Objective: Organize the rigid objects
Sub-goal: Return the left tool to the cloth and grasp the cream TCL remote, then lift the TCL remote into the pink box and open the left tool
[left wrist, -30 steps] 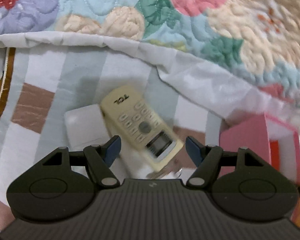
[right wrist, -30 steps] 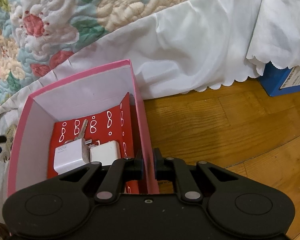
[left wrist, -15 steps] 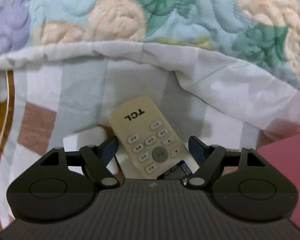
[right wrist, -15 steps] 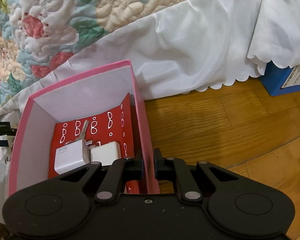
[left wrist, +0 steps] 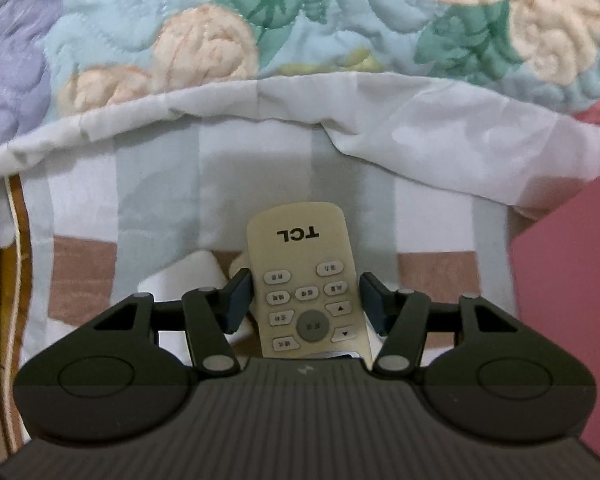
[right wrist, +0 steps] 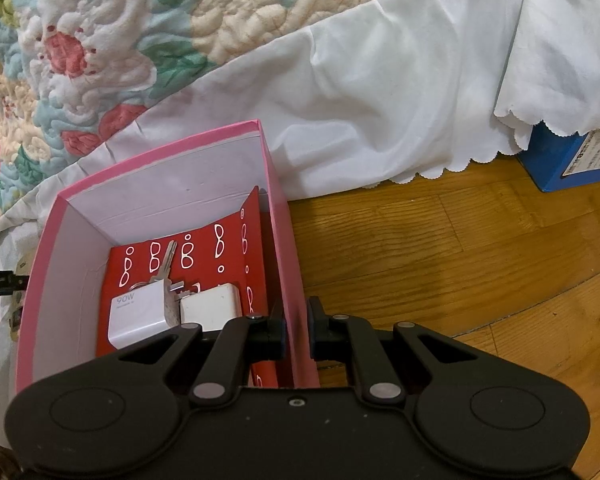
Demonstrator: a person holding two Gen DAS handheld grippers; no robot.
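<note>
left gripper (left wrist: 306, 300): jaws closing, remote (left wrist: 306, 280) between them, gap right | right gripper (right wrist: 297, 330): pinching pink box (right wrist: 278, 216) wall

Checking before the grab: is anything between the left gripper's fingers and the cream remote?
Nothing visible. The left gripper, jaws closing, already straddles the cream TCL remote control; a white block lies beside it, behind the left finger.

The remote (left wrist: 306, 280) looks like yellowed matt plastic with rubbery grey buttons. The quilt (left wrist: 260, 20) is puffy stitched cloth, and the striped sheet (left wrist: 160, 200) is smooth cotton-looking. The pink box (right wrist: 278, 216) is matt cardboard, the key (right wrist: 168, 258) shiny metal, the floor (right wrist: 460, 248) glossy wood.
</note>
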